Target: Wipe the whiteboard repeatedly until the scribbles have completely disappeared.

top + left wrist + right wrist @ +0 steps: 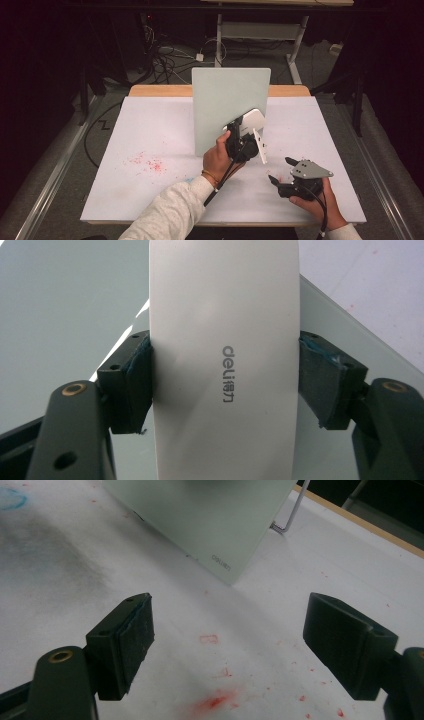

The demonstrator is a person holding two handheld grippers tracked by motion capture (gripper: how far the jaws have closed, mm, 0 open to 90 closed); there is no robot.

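Observation:
A pale green board (227,107) stands upright in the middle of the white table (150,125). My left gripper (246,131) is shut on a white eraser (252,120) and holds it up against the board's lower right part. In the left gripper view both pads (137,385) press the sides of the eraser (225,315), which carries grey "deli" lettering, with the board (65,315) right behind it. My right gripper (280,169) rests low near the table's front right, open, with nothing between its jaws. The right gripper (230,645) view shows bare stained tabletop between them and the board's lower corner (210,515).
Red marker smears (147,163) dot the table at the left, and more red stains (215,702) lie under the right gripper. A wire stand leg (290,515) props the board from behind. Cables and a desk frame lie on the floor beyond the wooden far edge (155,90).

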